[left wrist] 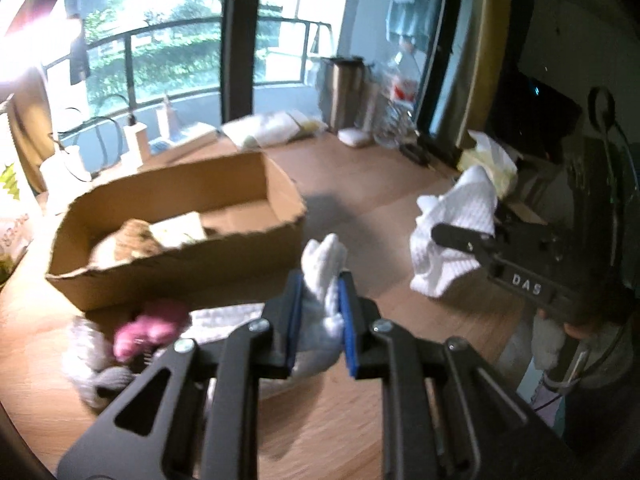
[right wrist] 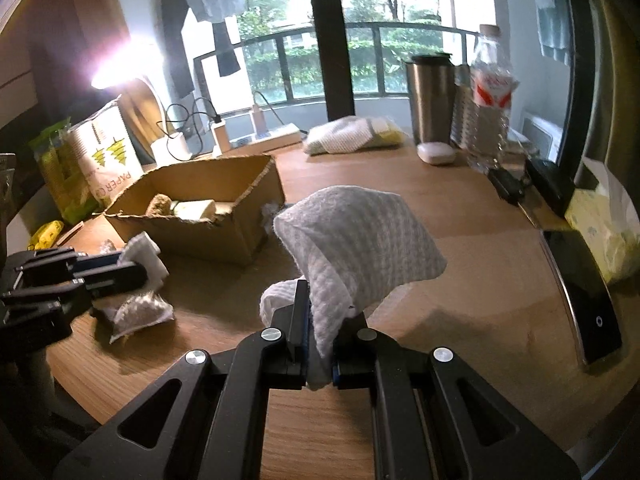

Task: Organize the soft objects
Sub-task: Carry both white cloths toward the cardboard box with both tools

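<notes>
My left gripper (left wrist: 320, 284) is shut on a small white soft cloth (left wrist: 322, 272), held above the wooden table just right of an open cardboard box (left wrist: 176, 240). It also shows in the right wrist view (right wrist: 132, 264) at the left. My right gripper (right wrist: 320, 312) is shut on a white waffle-textured cloth (right wrist: 356, 240) that hangs bunched above the table; it also shows in the left wrist view (left wrist: 452, 240). The box (right wrist: 200, 208) holds a brown soft thing (right wrist: 160, 202) and a pale sponge (right wrist: 196, 210). A pink and grey soft pile (left wrist: 132, 340) lies in front of the box.
A grey mesh pad (right wrist: 140, 312) lies on the table under the left gripper. A steel tumbler (right wrist: 430, 96), a water bottle (right wrist: 490, 100), folded cloths (right wrist: 352, 132) and a soap-like bar (right wrist: 436, 154) stand at the back. A phone (right wrist: 584, 292) and tissues (right wrist: 608, 220) lie at right.
</notes>
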Action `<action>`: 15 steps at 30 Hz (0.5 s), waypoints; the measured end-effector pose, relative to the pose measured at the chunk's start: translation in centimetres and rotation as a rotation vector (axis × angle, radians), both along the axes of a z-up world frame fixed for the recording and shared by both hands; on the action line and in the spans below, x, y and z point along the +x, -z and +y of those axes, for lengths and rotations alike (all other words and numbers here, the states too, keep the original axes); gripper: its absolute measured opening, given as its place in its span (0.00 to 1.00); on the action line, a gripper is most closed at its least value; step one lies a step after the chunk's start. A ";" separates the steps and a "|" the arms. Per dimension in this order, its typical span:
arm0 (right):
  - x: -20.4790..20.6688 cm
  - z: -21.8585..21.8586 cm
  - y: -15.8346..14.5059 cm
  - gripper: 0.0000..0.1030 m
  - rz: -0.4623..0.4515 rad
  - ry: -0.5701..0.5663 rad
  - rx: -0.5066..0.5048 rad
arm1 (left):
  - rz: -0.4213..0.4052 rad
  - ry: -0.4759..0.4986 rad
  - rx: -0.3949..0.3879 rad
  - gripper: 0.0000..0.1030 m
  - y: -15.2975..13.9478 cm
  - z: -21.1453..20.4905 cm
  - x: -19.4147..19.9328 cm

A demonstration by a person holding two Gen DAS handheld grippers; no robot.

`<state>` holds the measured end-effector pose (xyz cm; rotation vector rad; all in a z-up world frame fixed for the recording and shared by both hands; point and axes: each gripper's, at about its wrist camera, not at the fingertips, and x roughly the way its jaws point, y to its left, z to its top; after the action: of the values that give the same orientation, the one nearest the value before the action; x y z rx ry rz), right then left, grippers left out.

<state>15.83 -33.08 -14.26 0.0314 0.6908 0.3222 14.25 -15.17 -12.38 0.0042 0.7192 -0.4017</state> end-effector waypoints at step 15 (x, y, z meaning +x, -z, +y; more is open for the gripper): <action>1.2 4.8 -3.5 0.08 -0.091 -0.061 -0.037 | -0.152 -0.083 -0.073 0.17 -4.1 7.5 -0.2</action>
<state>17.06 -28.25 -10.76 -0.0394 0.6080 0.3670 14.08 -7.64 -8.25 -0.0630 0.5528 -0.3439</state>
